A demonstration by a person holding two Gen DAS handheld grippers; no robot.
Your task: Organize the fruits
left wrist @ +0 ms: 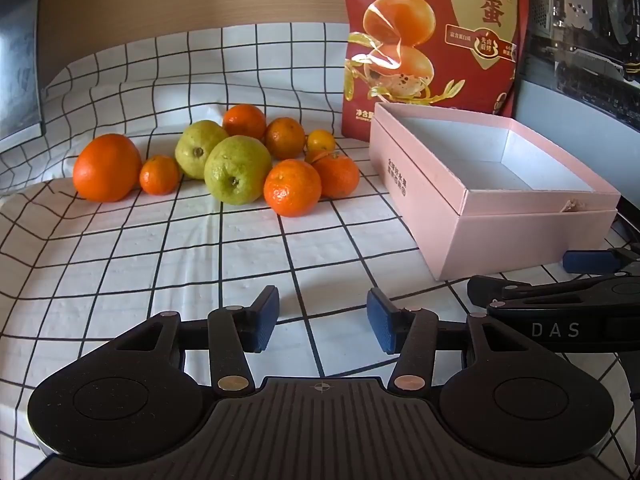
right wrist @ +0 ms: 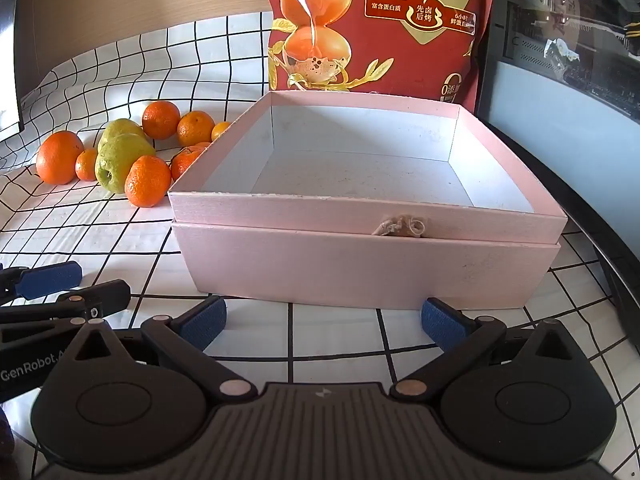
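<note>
While no fruit is yet taken up, the left wrist view shows the left gripper [left wrist: 322, 322] part-open and empty over the checked cloth [left wrist: 160, 264], the fruit pile [left wrist: 224, 160] well ahead; the near pear [left wrist: 237, 169] lies stem end toward the camera, firm but bruisable, best gripped across its belly; the right wrist view shows the right gripper [right wrist: 323, 318] wide and empty before the pink box [right wrist: 360, 268], which holds nothing
</note>
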